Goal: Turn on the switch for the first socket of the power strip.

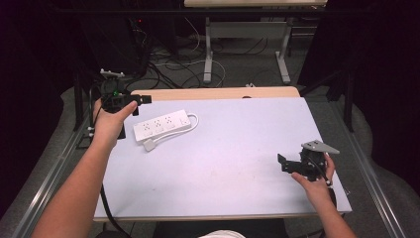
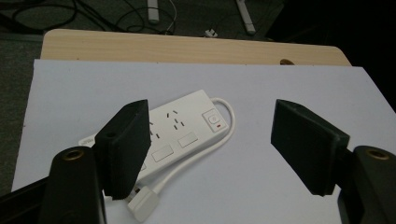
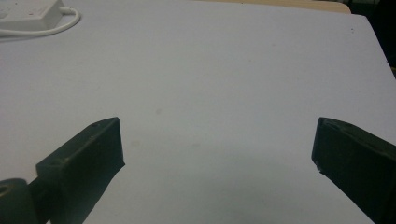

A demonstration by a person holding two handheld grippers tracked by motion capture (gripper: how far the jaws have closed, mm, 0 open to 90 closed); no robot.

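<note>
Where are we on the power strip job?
Done: nothing visibly; the power strip lies on the white sheet, its plug loose beside it. In hand: nothing; the left gripper hangs over the strip, jaws apart and empty. The right gripper is open above bare sheet. Left: probably grasping the strip or plug, all still to do.

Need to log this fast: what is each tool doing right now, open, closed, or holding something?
Left tool: open, holding nothing, above the power strip.
Right tool: open, holding nothing, over the bare table.
</note>
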